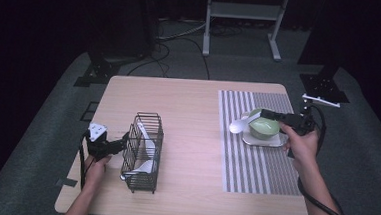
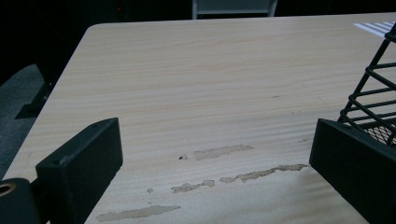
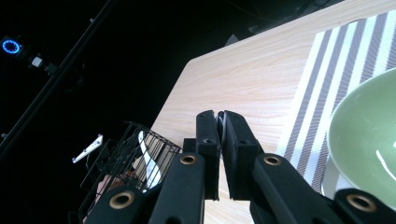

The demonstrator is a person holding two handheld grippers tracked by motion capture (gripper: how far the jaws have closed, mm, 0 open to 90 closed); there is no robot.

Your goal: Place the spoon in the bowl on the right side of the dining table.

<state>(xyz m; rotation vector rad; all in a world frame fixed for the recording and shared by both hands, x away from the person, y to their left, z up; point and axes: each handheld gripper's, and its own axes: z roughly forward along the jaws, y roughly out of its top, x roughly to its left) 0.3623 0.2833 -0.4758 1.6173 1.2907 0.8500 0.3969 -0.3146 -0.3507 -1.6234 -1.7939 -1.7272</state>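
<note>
Gripping the white spoon by its handle, the right tool hangs at the green bowl's nine o'clock, seemingly to set it in; the left tool, jaws apart, steadies the wire basket.

The table is pale matt wood grain, scuffed in patches. The basket is black wire. The bowl is glossy green glaze; the mat is striped woven cloth.

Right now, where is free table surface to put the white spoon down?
The widest bare wood lies between the wire basket and the striped mat; the table's far left part is free too. The mat's near half is open. Around the green bowl on its tray it is crowded.
</note>
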